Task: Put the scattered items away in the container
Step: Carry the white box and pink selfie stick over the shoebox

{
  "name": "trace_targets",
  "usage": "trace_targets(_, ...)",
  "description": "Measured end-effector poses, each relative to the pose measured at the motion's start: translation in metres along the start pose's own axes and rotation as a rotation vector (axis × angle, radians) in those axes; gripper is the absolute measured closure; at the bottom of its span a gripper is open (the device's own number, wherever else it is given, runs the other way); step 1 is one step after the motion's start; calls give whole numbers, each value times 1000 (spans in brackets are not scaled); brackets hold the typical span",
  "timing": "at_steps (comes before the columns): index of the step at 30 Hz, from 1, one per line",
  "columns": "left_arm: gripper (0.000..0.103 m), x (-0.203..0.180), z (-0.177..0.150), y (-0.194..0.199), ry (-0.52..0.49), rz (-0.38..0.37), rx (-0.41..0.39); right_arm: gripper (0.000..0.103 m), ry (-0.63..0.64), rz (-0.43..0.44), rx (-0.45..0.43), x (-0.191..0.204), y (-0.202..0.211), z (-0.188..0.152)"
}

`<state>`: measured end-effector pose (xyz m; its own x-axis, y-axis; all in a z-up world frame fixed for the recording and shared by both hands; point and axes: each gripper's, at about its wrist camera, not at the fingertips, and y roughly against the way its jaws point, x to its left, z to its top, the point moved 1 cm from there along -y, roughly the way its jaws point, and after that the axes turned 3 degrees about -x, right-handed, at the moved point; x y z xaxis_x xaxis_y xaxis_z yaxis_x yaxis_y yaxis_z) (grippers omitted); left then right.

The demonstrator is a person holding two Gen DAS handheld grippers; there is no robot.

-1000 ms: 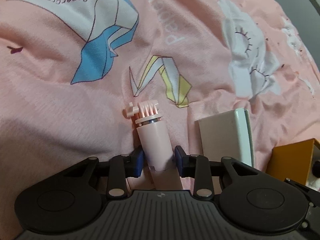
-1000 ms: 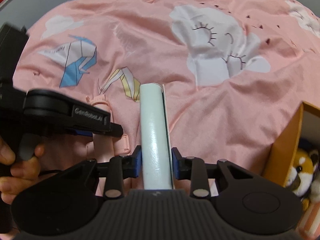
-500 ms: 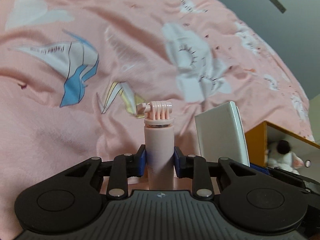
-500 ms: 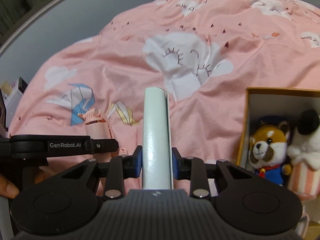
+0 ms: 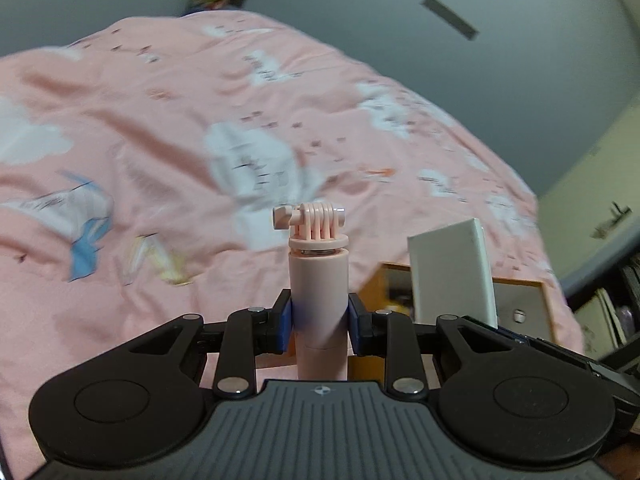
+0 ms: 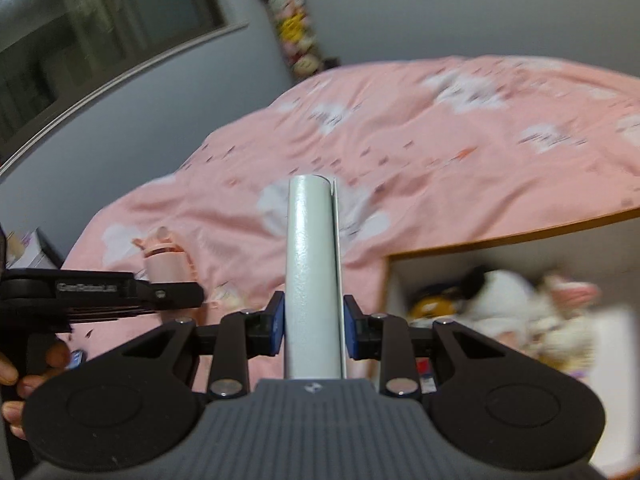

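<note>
The pink bed cover (image 5: 160,128) spreads wide below me. At its near right sits the orange box (image 6: 500,240), soft toys (image 6: 500,304) inside. My right tool (image 6: 314,324) clamps the pale green case (image 6: 310,264) just left of the box; my left tool (image 5: 319,316) clamps the pink mount handle (image 5: 318,280) above the cover.

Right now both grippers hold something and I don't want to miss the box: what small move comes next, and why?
Probably carry the right gripper a little further right, over the box. Its jaws clamp the pale case, which is over the blanket, and the box lies open just to its right.
</note>
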<state>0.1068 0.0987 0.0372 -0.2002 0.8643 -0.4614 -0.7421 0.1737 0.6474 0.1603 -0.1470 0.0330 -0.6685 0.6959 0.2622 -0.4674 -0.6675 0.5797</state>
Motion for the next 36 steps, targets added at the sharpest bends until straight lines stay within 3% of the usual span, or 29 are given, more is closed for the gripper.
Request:
trace_targets(8,71,-60,-4,-16,-86,-132,38,71,15,-252,-66,-61,53,-2)
trace_targets(15,71,-101,-13,-46,-132,-211,94,71,21,-481,24,-120,47,-25)
trace_targets(21,71,-122,-18,-74,-148,-246,143,71,19,-484,95,-146,24,-31)
trace_targets(36,71,-137,-21,-116,-137,-284,229,71,35,-505,238,-166,-34,-34)
